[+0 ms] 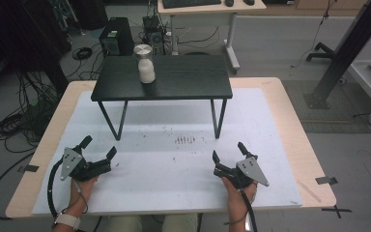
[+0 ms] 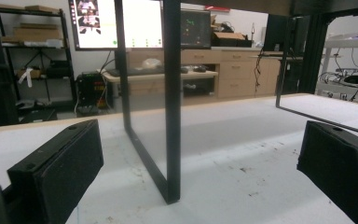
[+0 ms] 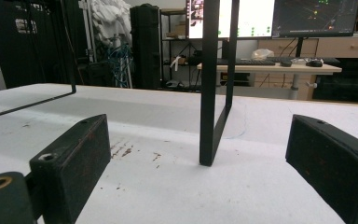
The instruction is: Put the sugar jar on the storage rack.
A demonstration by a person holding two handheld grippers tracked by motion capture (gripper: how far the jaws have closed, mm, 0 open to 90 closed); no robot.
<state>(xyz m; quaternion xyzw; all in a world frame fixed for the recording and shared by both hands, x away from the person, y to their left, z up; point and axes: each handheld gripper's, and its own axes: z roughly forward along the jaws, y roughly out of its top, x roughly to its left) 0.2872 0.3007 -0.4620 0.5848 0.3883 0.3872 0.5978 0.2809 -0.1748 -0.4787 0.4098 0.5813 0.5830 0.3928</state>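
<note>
Both grippers resting low on the white mat [image 1: 174, 193] at the near edge of the bench [image 1: 290, 111], nothing between the jaws of either. Left gripper [image 1: 98, 147] at near left, jaws spread wide, pointing up and to the right toward the stand. Right gripper [image 1: 228, 151] at near right, jaws equally wide, pointing straight away to the far side.

Jar [image 1: 145, 64] with a metal lid and white contents standing upright on the black stand [image 1: 183, 79], left of the stand's middle, near its far edge. Long axis vertical. Well apart from both grippers, raised above the mat level.

Key relation: jar lies far and slightly right of the left gripper, far and well left of the right gripper. Left gripper judged nearer, with the more direct line. Stand's front left leg [image 2: 171, 98] directly ahead in the left gripper view; front right leg [image 3: 209, 84] directly ahead in the right gripper view.

Judgement: any reach must rise over the stand's near edge before closing on the jar from the side. Risk of tipping if struck high.
</note>
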